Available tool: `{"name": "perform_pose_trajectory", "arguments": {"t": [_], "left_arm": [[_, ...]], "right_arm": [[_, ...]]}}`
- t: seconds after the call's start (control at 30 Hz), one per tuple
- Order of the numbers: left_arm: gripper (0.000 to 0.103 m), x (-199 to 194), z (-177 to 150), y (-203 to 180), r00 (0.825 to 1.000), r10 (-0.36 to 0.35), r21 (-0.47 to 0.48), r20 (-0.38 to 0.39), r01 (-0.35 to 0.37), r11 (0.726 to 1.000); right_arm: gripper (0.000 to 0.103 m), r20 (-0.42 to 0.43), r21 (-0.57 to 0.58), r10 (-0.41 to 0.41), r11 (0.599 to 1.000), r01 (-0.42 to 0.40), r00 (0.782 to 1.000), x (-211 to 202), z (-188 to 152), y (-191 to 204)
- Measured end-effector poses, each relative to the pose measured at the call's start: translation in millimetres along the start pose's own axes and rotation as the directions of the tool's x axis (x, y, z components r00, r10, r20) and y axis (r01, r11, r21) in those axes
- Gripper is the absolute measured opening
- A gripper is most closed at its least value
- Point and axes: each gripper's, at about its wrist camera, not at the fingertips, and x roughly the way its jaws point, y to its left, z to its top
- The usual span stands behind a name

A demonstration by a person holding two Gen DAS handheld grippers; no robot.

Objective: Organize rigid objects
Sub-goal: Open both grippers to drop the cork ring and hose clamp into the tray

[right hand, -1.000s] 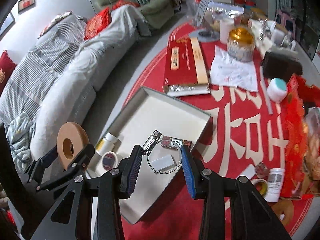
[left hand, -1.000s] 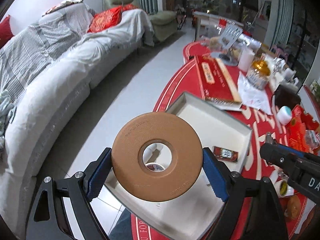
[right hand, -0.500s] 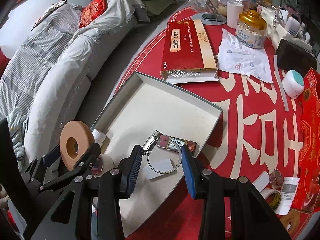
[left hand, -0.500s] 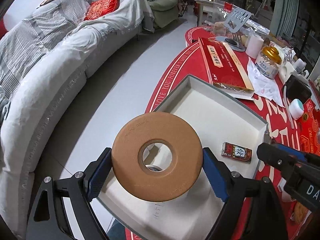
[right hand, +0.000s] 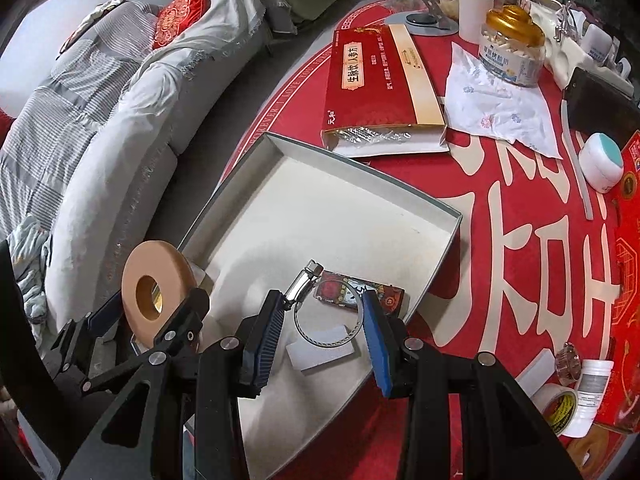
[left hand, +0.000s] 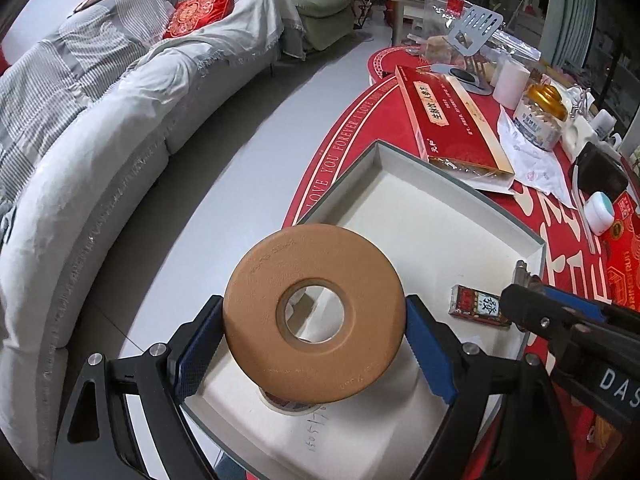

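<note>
My left gripper (left hand: 312,316) is shut on a tan disc (left hand: 256,300) with a round hole, held upright between the blue pads over the near left corner of a shallow white tray (left hand: 420,216). The right wrist view shows the same disc (right hand: 168,264) at the left. My right gripper (right hand: 322,304) is shut on a metal hose clamp (right hand: 305,282), hanging just above the tray (right hand: 320,208). A small red packet (right hand: 360,294) and a white block (right hand: 320,348) lie in the tray under it. A tape roll (left hand: 288,405) lies partly hidden below the disc.
On the red tablecloth beyond the tray lie a long red box (right hand: 380,88), a tissue (right hand: 500,108), a gold-lidded jar (right hand: 512,44) and a teal-topped pot (right hand: 602,162). A tape roll (right hand: 560,404) and a white bottle (right hand: 592,388) stand at the near right. A grey sofa (left hand: 100,140) lies past the table's left edge.
Both grippers have sunk towards the tray, which now looks larger and closer. The disc and the hose clamp stay gripped as before.
</note>
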Motion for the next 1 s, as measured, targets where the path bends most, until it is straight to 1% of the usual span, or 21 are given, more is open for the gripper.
{"name": "perform_pose_trajectory", "arguments": {"t": [0.17, 0.33, 0.43, 0.47, 0.53, 0.57, 0.6, 0.63, 0.67, 0.77, 0.83, 0.9, 1.0], "left_arm": [[0.089, 9, 0, -2, 1.000, -0.008, 0.010, -0.015, 0.009, 1.000], [0.089, 21, -2, -9, 0.999, -0.014, 0.028, -0.038, 0.015, 1.000], [0.090, 25, -5, -11, 0.999, 0.019, 0.027, -0.049, -0.017, 0.999], [0.090, 26, -6, -11, 0.998, 0.016, 0.016, -0.055, -0.015, 1.000], [0.091, 28, -6, -8, 0.997, -0.011, -0.014, -0.081, 0.009, 1.000], [0.095, 29, -6, -6, 0.995, -0.018, -0.025, -0.099, 0.016, 1.000], [0.097, 29, -6, -5, 0.993, -0.027, -0.034, -0.112, 0.023, 0.999], [0.098, 28, -6, -3, 0.994, -0.037, -0.042, -0.099, 0.033, 0.999], [0.103, 25, -7, -2, 0.995, -0.036, -0.046, -0.094, 0.032, 0.998], [0.103, 13, -9, 1, 0.997, -0.022, -0.047, -0.080, 0.019, 0.999], [0.103, 7, -14, -3, 0.996, -0.023, -0.016, -0.083, 0.022, 1.000], [0.103, 1, -20, -6, 0.996, -0.036, 0.006, -0.084, 0.037, 0.999], [0.103, -7, -30, -10, 0.991, -0.086, 0.002, -0.098, 0.087, 0.996]], "right_arm": [[0.041, -0.010, 0.001, -0.012, 1.000, 0.012, 1.000, 8, 2, -1], [0.041, -0.032, 0.026, -0.019, 0.999, 0.020, 0.999, 20, 1, -7], [0.041, -0.045, 0.032, -0.044, 0.998, 0.045, 0.998, 26, 0, -10], [0.043, -0.045, 0.033, -0.051, 0.998, 0.053, 0.998, 25, 0, -11], [0.065, -0.040, 0.031, -0.061, 0.998, 0.062, 0.997, 24, -1, -12], [0.091, -0.033, 0.028, -0.066, 0.997, 0.067, 0.997, 22, -1, -12], [0.099, -0.014, 0.024, -0.074, 0.997, 0.075, 0.997, 18, -1, -12], [0.099, 0.013, 0.020, -0.082, 0.996, 0.082, 0.997, 13, -2, -11], [0.099, 0.038, 0.009, -0.092, 0.996, 0.091, 0.995, 7, -3, -10], [0.099, 0.043, -0.011, -0.108, 0.994, 0.109, 0.993, -2, -7, -8], [0.101, 0.048, -0.015, -0.115, 0.993, 0.116, 0.992, -8, -16, -9], [0.102, 0.061, 0.013, -0.104, 0.995, 0.103, 0.993, -17, -27, -17], [0.102, 0.063, 0.057, -0.112, 0.992, 0.109, 0.992, -27, -45, -32]]}}
